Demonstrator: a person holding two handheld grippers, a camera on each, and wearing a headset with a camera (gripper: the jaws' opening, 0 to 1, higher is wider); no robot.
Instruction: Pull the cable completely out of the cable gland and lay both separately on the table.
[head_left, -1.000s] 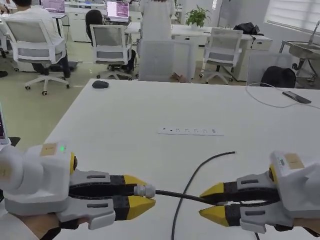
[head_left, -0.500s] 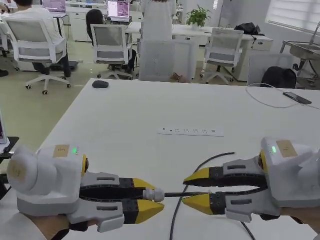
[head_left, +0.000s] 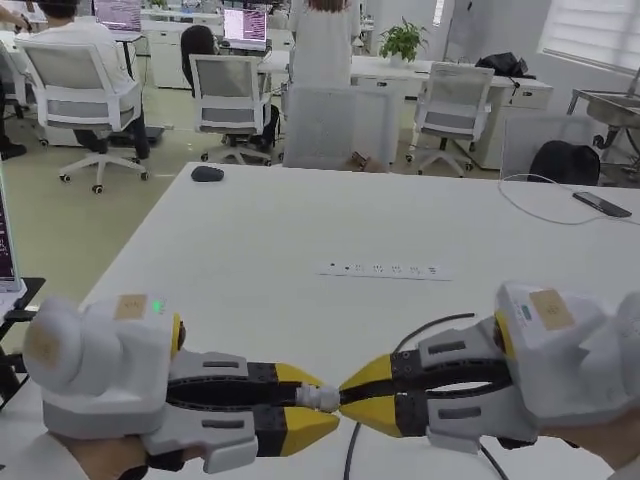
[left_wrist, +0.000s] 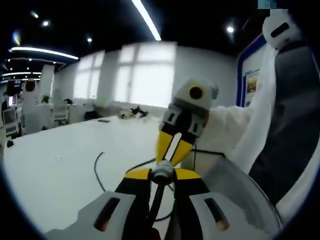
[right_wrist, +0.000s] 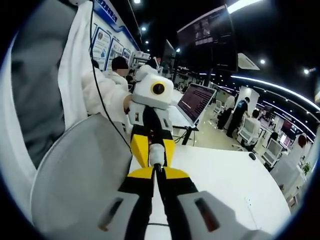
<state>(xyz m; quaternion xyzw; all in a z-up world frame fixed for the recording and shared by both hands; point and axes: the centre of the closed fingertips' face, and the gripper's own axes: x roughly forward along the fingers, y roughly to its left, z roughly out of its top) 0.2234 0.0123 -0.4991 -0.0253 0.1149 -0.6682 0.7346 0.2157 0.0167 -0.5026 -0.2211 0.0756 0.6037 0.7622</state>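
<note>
At the near edge of the counter (head_left: 300, 230), held just above it: two tools, tip to tip.

- Left tool (head_left: 327, 404): clamped on one white cable gland (head_left: 322, 398), gripped between the yellow tips.
- Right tool (head_left: 350, 400): closed on one black cable (head_left: 432, 323) right at the gland's mouth, tips touching the gland.
- Cable: not yet out of the gland. Slack arcing over the counter behind the right tool, then trailing back under both tools toward the near edge.

Left gripper view: gland (left_wrist: 162, 173) between that tool's own tips, right tool pointing straight at it, a cable loop (left_wrist: 97, 170) lying on the counter beyond.

Right gripper view: cable (right_wrist: 159, 174) running up between that tool's own tips into the gland (right_wrist: 156, 151).

Elsewhere on the counter, well apart from the work:
- one white power strip (head_left: 382, 270), mid-counter
- one dark mouse (head_left: 207, 173), at the far left edge
- one phone (head_left: 602, 204), far right
- one thin white lead (head_left: 530, 205), beside the phone

Office chairs beyond the far edge.
</note>
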